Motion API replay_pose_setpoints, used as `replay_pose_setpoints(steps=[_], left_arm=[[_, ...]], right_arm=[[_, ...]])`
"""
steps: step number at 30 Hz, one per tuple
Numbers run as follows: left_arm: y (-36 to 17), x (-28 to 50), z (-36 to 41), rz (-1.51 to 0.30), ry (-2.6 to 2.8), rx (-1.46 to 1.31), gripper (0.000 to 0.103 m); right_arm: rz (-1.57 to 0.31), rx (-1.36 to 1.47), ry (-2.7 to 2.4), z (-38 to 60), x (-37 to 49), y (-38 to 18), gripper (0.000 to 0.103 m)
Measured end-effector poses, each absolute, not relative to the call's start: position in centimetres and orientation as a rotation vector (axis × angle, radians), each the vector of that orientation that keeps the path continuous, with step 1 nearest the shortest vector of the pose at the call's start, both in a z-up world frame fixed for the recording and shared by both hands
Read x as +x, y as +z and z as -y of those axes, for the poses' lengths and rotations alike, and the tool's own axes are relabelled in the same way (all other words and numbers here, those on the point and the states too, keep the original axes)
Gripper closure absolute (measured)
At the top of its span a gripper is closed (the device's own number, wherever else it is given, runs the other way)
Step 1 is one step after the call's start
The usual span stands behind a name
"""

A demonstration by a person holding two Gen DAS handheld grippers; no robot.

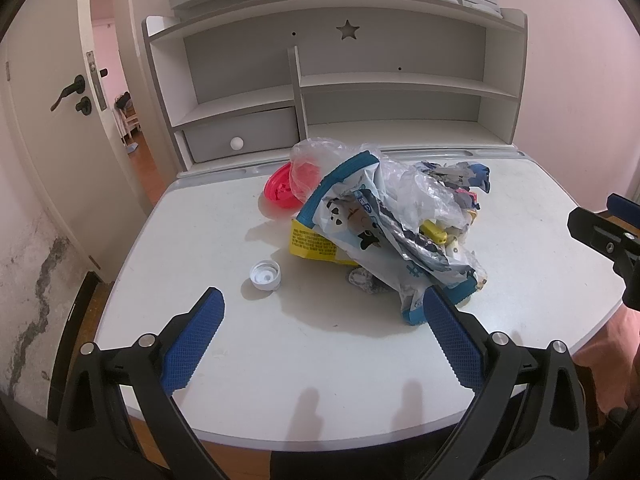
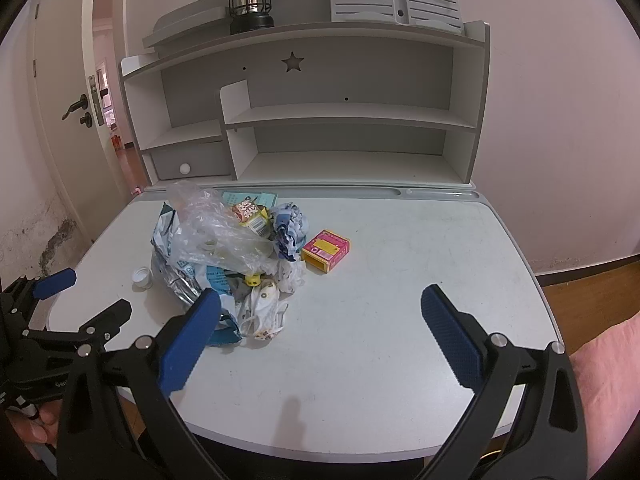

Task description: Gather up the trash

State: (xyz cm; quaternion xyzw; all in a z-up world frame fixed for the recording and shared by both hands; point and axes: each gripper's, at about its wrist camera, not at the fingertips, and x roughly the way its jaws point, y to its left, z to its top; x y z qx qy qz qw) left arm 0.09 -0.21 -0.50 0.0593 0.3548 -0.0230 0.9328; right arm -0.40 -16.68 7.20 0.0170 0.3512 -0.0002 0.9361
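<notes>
Trash pile (image 1: 384, 224) heaped mid-desk, both your grippers spread wide and holding nothing

The heap on the white desk (image 2: 400, 280) is a clear plastic bag (image 2: 216, 232) over a blue-and-white snack pouch (image 1: 360, 216), print too crumpled to read; what's inside it I can't tell. White bottle cap (image 1: 265, 275) lies just left of it, red lid (image 1: 280, 188) behind, pink-and-yellow carton (image 2: 325, 250) just right, label unreadable. Left gripper (image 1: 324, 304) and right gripper (image 2: 320, 300) hover near the desk's front edge

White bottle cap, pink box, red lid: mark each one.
white bottle cap (image 1: 265, 275), left wrist view, its open inside.
pink box (image 2: 326, 250), right wrist view, its top face.
red lid (image 1: 279, 188), left wrist view, its uncovered left part.
</notes>
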Motion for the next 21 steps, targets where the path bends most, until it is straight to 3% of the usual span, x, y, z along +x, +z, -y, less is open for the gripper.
replay_pose_setpoints(steps=[21], left_arm=[[-0.61, 0.00, -0.02, -0.733, -0.051, 0.116, 0.006]], right_arm=[[-0.716, 0.035, -0.002, 16.66, -0.46, 7.20, 0.006]])
